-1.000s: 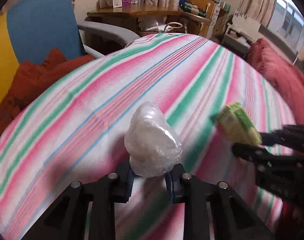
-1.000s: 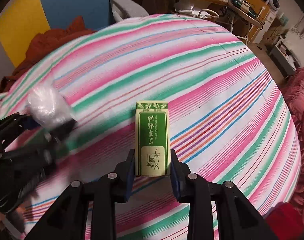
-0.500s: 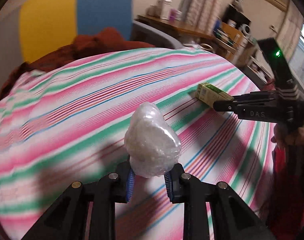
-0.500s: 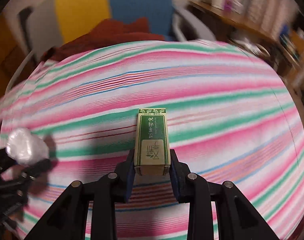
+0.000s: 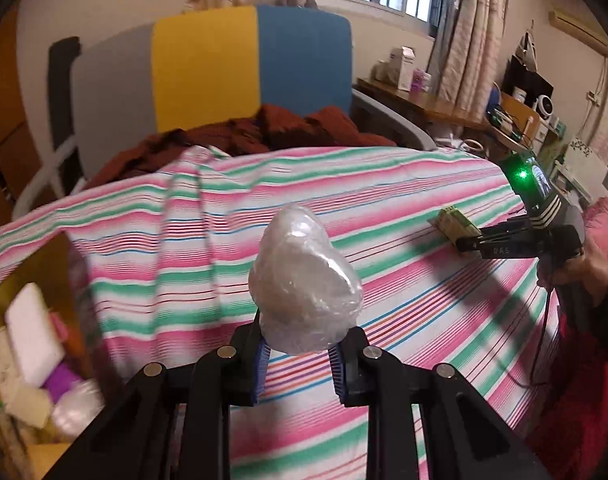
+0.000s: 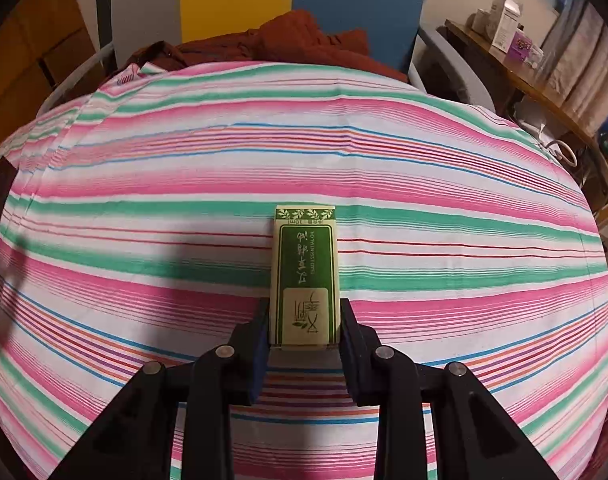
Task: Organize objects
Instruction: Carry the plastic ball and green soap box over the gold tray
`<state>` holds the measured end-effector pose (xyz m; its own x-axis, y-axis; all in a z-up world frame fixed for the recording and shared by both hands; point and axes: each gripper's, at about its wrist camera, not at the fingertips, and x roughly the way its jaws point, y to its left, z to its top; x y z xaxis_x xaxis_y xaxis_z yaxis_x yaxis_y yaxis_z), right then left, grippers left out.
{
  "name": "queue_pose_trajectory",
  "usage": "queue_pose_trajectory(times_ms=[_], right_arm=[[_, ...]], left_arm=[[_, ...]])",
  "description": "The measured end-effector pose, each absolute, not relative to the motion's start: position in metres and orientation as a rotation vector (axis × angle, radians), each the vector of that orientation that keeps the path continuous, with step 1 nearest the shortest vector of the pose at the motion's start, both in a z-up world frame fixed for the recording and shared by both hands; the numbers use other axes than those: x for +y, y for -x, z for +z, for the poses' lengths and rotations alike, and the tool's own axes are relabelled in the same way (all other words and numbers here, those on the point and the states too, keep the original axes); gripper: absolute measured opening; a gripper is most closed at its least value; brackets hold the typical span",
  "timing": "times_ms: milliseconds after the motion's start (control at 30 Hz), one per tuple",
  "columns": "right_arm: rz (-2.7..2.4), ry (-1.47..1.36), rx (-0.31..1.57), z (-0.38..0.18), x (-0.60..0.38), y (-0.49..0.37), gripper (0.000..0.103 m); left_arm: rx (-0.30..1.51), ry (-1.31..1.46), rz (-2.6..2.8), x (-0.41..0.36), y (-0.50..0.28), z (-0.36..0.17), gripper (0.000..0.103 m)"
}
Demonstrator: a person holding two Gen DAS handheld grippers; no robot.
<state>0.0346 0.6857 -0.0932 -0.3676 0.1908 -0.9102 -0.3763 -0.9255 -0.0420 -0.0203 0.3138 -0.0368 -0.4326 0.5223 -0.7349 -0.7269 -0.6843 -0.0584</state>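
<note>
Now | my left gripper (image 5: 300,354) clenched on plastic-wrapped bundle (image 5: 304,284), lifted over the bed (image 5: 384,184) near its left edge, toward the box (image 5: 60,256) of sorted items | right gripper (image 6: 304,344) grips green carton (image 6: 304,280) above bed's middle, probably boxed next.

A striped cotton bedsheet (image 6: 424,184) runs in bands of pink, white and mint green, ruled with thin blue, red and orange lines. On the small cardboard carton (image 6: 304,280), a dark green panel with pale lettering sits inside a cream border, with a leaf sprig band at its 12 o'clock end. The crumpled clear plastic bundle (image 5: 304,284) looks milky white. Both black plastic grippers carry blue pads (image 5: 261,356). At 12 o'clock, a padded headboard (image 5: 208,64) shows grey, yellow and blue panels, above a rust-red blanket (image 5: 264,132).
</note>
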Motion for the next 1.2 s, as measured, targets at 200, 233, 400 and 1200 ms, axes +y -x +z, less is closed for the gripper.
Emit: queue_pose_trajectory(times_ms=[200, 233, 400, 1200], right_arm=[[2.331, 1.556, 0.217, -0.09, 0.67, -0.026, 0.031], [2.342, 1.555, 0.223, -0.087, 0.666, -0.024, 0.031], [2.405, 1.553, 0.192, -0.071, 0.631, -0.013, 0.031], [3.005, 1.479, 0.201, -0.004, 0.348, 0.036, 0.031]], left_arm=[[0.32, 0.946, 2.198, 0.277, 0.018, -0.022, 0.025], [0.314, 0.94, 2.207, 0.272, 0.018, -0.021, 0.025], [0.271, 0.933, 2.238, 0.25, 0.018, -0.014, 0.025], [-0.101, 1.012, 2.558, 0.047, 0.055, -0.003, 0.025]])
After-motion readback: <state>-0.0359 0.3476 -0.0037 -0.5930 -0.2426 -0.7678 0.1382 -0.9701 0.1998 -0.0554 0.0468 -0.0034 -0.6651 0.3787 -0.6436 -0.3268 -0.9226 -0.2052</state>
